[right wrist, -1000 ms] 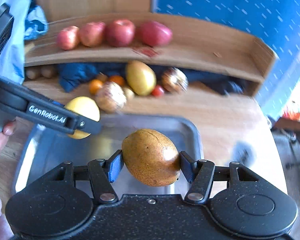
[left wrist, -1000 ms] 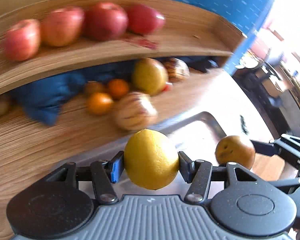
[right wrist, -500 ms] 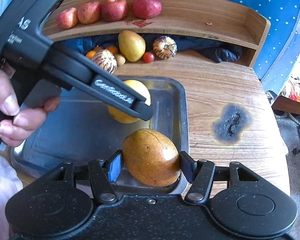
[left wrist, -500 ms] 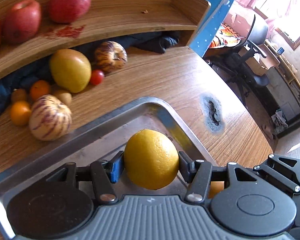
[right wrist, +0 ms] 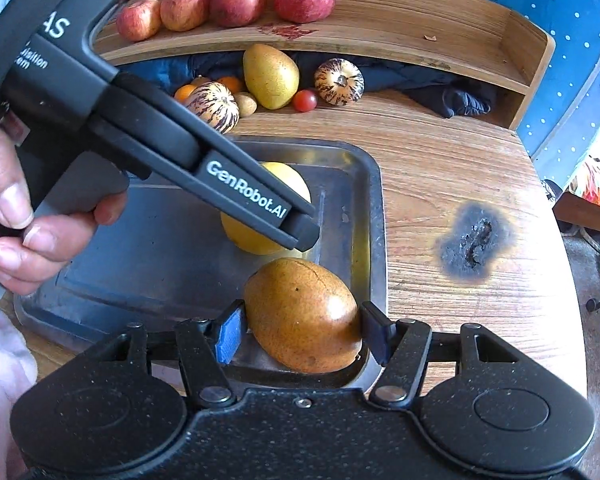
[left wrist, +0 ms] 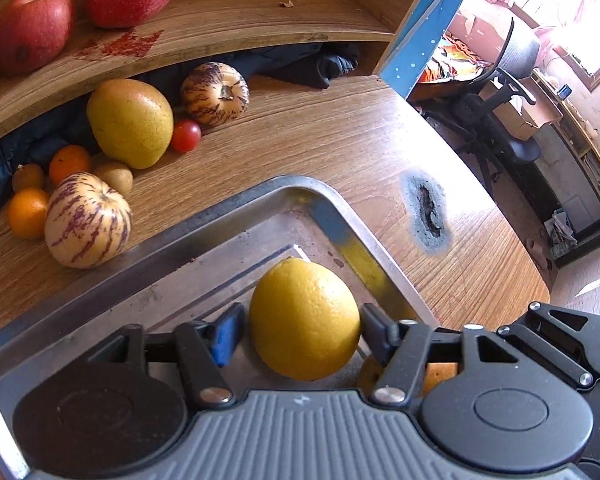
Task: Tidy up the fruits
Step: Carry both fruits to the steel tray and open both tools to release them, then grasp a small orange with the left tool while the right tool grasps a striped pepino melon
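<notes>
A yellow citrus fruit (left wrist: 304,320) sat in the far right corner of the metal tray (left wrist: 140,248), between the spread fingers of the left gripper (left wrist: 300,334); a gap showed at the blue pad, so the jaws looked open. Just nearer, the right gripper (right wrist: 302,332) clamped a brown oval fruit (right wrist: 304,316) over the tray's near right corner. Beyond the tongs, pears, striped melons (right wrist: 216,106), oranges and a tomato (right wrist: 305,101) lay on the table (right wrist: 440,168), apples (right wrist: 236,2) on the shelf above.
</notes>
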`<state>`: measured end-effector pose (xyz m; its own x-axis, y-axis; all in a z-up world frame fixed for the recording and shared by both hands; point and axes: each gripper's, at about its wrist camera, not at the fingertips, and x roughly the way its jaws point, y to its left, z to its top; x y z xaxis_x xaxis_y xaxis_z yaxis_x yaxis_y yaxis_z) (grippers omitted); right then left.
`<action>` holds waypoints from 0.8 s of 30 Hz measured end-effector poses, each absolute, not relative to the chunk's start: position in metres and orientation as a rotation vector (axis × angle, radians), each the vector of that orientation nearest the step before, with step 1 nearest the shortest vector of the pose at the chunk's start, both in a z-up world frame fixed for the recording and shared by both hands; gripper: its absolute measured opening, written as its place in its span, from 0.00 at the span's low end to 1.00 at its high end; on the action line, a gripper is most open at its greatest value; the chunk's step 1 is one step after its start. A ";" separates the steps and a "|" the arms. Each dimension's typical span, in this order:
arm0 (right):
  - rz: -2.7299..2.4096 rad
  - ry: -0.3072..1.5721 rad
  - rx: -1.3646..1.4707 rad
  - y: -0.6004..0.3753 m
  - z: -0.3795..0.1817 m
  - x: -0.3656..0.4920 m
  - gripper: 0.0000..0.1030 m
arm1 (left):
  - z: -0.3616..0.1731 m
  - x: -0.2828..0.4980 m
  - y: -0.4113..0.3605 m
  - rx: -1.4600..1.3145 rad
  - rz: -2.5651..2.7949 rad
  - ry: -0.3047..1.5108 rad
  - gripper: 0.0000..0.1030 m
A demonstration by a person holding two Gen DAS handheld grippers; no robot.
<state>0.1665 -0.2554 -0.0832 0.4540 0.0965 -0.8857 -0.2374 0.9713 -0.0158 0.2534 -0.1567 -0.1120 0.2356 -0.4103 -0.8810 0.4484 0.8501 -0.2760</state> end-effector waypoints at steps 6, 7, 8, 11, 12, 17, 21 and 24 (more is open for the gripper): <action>0.162 1.104 -0.121 -0.251 -0.085 0.163 0.80 | -0.100 0.249 -0.136 0.027 -0.591 1.187 0.80; 0.156 1.102 -0.115 -0.250 -0.083 0.162 0.82 | -0.097 0.248 -0.131 0.034 -0.591 1.182 0.82; 0.153 1.100 -0.109 -0.249 -0.082 0.160 0.84 | -0.094 0.246 -0.126 0.045 -0.587 1.177 0.84; 0.118 1.112 -0.123 -0.241 -0.078 0.155 0.92 | -0.084 0.242 -0.105 0.077 -0.584 1.160 0.91; 0.107 1.117 -0.126 -0.238 -0.077 0.154 0.94 | -0.081 0.241 -0.096 0.084 -0.583 1.154 0.92; 0.060 1.166 -0.140 -0.218 -0.073 0.146 0.98 | -0.070 0.234 -0.060 0.115 -0.608 1.133 0.95; 0.023 1.231 -0.167 -0.199 -0.077 0.140 0.99 | -0.070 0.226 -0.035 0.171 -0.628 1.155 0.97; -0.003 1.294 -0.168 -0.187 -0.083 0.136 0.99 | -0.074 0.221 -0.018 0.211 -0.632 1.183 0.97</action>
<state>0.1360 -0.1870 -0.0827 0.2752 -0.0962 -0.9566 -0.0916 0.9878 -0.1257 0.2205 -0.0179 -0.0744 0.2304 -0.3476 -0.9089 0.5617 0.8102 -0.1675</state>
